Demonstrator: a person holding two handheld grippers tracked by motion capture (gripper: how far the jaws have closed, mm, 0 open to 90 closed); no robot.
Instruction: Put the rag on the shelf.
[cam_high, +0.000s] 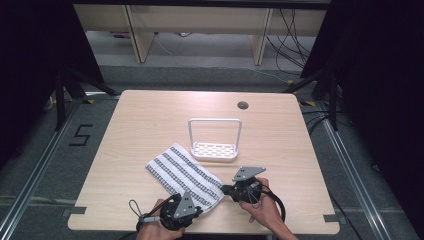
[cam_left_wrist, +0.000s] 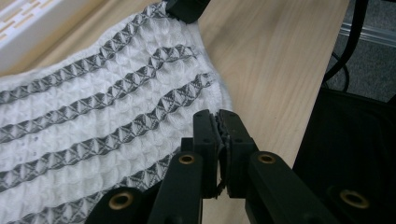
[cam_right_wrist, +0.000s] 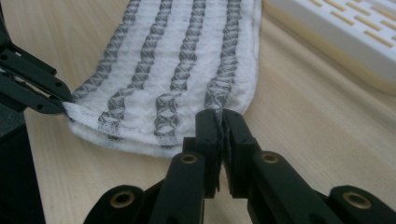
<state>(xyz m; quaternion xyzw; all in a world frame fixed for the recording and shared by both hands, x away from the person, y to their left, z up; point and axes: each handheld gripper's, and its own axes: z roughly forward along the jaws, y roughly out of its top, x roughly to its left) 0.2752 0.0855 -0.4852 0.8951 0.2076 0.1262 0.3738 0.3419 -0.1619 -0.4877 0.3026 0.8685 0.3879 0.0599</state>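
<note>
High view: we see the striped towel (cam_high: 184, 175) lying folded on the table (cam_high: 150, 115), running diagonally from the centre toward the near edge. The white rack (cam_high: 215, 141) stands just beyond it, at the table's centre. The left gripper (cam_high: 199, 210) meets the towel's near corner; the right gripper (cam_high: 224, 190) meets the adjacent corner.

Left gripper view: we see the jaws pressed together on the towel's hem (cam_left_wrist: 223, 100), cloth pinched between the pads.

Right gripper view: the jaws are likewise clamped on the towel's edge (cam_right_wrist: 219, 107), near the rack (cam_right_wrist: 336, 37).
</note>
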